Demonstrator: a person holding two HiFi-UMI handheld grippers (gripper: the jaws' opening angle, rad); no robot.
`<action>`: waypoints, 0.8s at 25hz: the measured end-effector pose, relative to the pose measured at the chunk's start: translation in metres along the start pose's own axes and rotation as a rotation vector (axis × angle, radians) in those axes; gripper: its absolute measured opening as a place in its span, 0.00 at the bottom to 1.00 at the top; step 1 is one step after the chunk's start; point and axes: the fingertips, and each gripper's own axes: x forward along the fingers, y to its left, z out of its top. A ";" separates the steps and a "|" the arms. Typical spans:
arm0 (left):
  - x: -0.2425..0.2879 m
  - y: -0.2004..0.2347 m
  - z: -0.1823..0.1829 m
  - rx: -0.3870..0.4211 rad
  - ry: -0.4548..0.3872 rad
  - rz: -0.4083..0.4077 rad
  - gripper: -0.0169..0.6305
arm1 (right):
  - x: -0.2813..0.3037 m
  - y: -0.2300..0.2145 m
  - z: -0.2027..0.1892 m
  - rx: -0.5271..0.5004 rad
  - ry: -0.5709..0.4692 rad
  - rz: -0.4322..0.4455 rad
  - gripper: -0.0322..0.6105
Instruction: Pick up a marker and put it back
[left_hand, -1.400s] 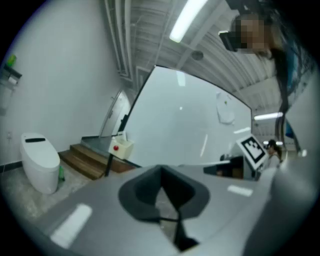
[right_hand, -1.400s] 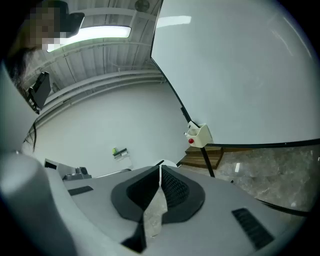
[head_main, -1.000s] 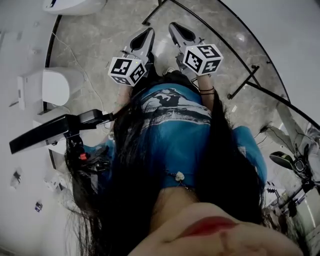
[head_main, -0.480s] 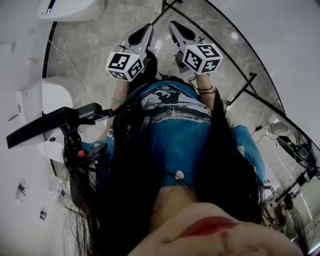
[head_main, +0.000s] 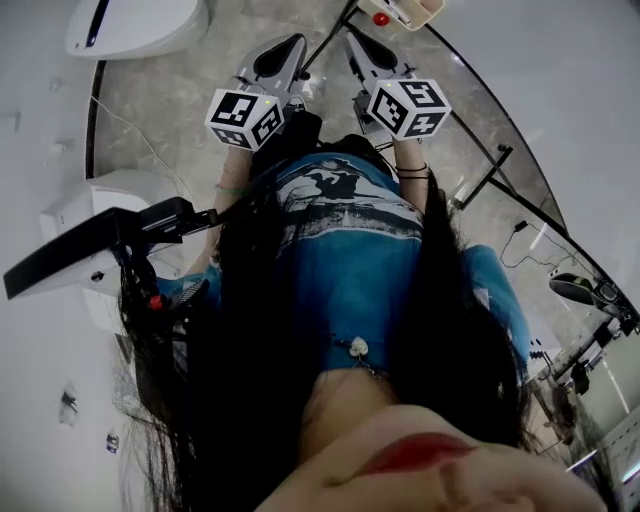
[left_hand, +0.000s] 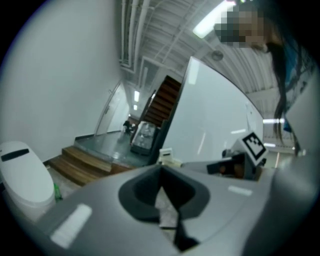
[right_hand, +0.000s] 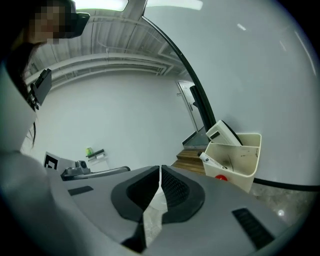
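Note:
A cream holder tray (right_hand: 233, 161) hangs on the whiteboard and holds a white eraser (right_hand: 225, 134) and a white marker (right_hand: 212, 162); a red round piece (right_hand: 221, 177) sits on its front. The tray's corner (head_main: 406, 10) shows at the head view's top edge. My right gripper (head_main: 356, 45) is shut and empty just below it; its tip (right_hand: 160, 171) points left of the tray, apart from it. My left gripper (head_main: 287, 50) is beside it, also shut on nothing (left_hand: 161, 172).
A person's blue shirt (head_main: 350, 250) and long dark hair fill the head view. A white rounded unit (head_main: 135, 25) stands far left, a black arm (head_main: 90, 245) juts at left. Wooden steps (left_hand: 82, 162) and a staircase lie ahead. Stands and cables (head_main: 585, 350) crowd the right.
Both grippers have moved a little forward and up together. The tray's corner has come into the head view at the top edge. The jaws stayed shut.

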 end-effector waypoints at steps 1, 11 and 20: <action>0.014 0.019 -0.002 -0.006 0.013 -0.012 0.03 | 0.018 -0.011 0.001 0.000 0.004 -0.022 0.08; 0.066 0.000 -0.010 -0.031 0.082 -0.165 0.03 | -0.003 -0.052 0.014 -0.042 0.021 -0.182 0.08; 0.076 -0.002 0.000 -0.032 0.073 -0.157 0.03 | 0.009 -0.062 0.031 -0.279 0.150 -0.185 0.23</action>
